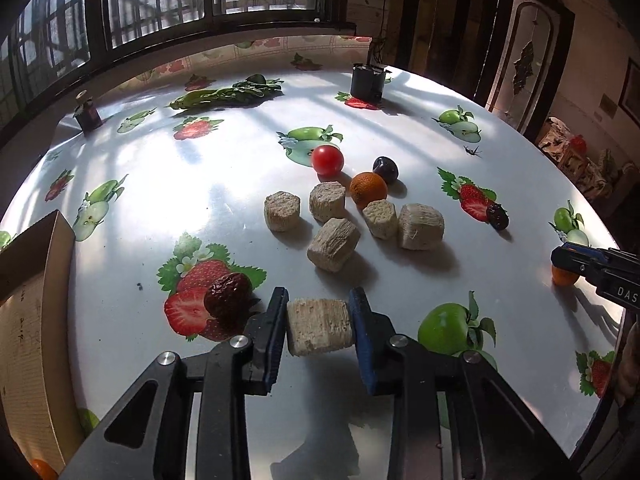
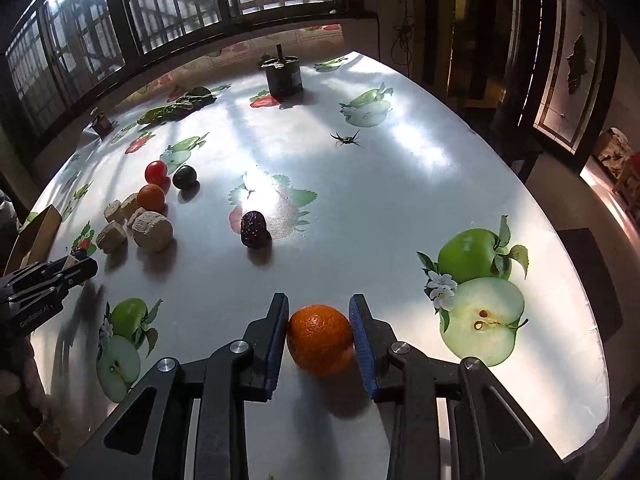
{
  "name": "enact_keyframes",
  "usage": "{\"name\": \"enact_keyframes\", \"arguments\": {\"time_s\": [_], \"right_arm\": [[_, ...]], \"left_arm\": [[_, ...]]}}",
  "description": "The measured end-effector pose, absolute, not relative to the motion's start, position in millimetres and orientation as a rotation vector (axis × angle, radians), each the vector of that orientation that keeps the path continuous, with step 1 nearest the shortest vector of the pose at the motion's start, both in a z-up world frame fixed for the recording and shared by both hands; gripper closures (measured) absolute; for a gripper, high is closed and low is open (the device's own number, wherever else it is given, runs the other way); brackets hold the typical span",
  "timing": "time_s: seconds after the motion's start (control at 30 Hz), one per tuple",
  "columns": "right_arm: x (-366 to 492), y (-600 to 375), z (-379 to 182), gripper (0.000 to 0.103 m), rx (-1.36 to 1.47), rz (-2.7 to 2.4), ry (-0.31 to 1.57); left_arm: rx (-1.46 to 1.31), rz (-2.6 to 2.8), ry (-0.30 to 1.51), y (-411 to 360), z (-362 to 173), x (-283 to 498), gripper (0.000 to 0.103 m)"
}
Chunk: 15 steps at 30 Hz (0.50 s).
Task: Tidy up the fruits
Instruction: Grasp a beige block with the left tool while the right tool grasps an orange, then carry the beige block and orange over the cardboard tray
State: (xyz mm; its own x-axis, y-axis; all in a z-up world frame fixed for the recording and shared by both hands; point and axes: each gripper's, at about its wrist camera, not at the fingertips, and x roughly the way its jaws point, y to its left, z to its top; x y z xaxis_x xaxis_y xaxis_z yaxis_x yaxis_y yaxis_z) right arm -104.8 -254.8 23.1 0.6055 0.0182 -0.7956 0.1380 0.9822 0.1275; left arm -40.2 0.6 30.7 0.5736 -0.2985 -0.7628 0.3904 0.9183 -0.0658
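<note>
cardboard shows at the far left: an open box [image 1: 36, 320] standing on the table [image 1: 200, 200], with something orange just visible inside its bottom corner. just right of it a wrinkled red date [image 1: 228, 295] lies beside the left gripper [image 1: 319, 326], which is clamped on a pale fibrous chunk [image 1: 319, 326], one pad against each flat side. further back, five more chunks [image 1: 334, 244] sit bunched, with a cherry tomato [image 1: 327, 159], a small orange [image 1: 368, 189] and a dark plum [image 1: 385, 169] behind them. another dark date [image 1: 497, 216] lies apart to the right.

at the right edge of the table the right gripper [image 2: 319, 338] brackets an orange [image 2: 320, 340]; its pads appear to touch the peel on both sides, so i judge it shut on the fruit, which seems still to rest on the table.

risks from here: the round orange could roll out of the pads, because the contact is narrow, and with the table's edge close it might drop to the floor. the chunk looks crumbly and could shed or slip if squeezed unevenly. swinging the left gripper toward the box could knock the nearby date.
</note>
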Motion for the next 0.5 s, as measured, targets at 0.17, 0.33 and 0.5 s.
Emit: {"name": "enact_keyframes", "arguments": {"time_s": [0.17,0.33,0.5], "right_arm": [[-109,-225,39,0.069,0.163,0.004,0.89],[-103,-168,65,0.07,0.146,0.166,0.861],[-85,-84,94,0.069,0.146,0.398,0.839]], "left_arm": [[0.02,-0.429,0.825,33,64,-71,0.073],[-0.099,-0.392,0.793,101,103,-86,0.073],[-0.102,-0.183,0.81,188,118,-77,0.073]]}}
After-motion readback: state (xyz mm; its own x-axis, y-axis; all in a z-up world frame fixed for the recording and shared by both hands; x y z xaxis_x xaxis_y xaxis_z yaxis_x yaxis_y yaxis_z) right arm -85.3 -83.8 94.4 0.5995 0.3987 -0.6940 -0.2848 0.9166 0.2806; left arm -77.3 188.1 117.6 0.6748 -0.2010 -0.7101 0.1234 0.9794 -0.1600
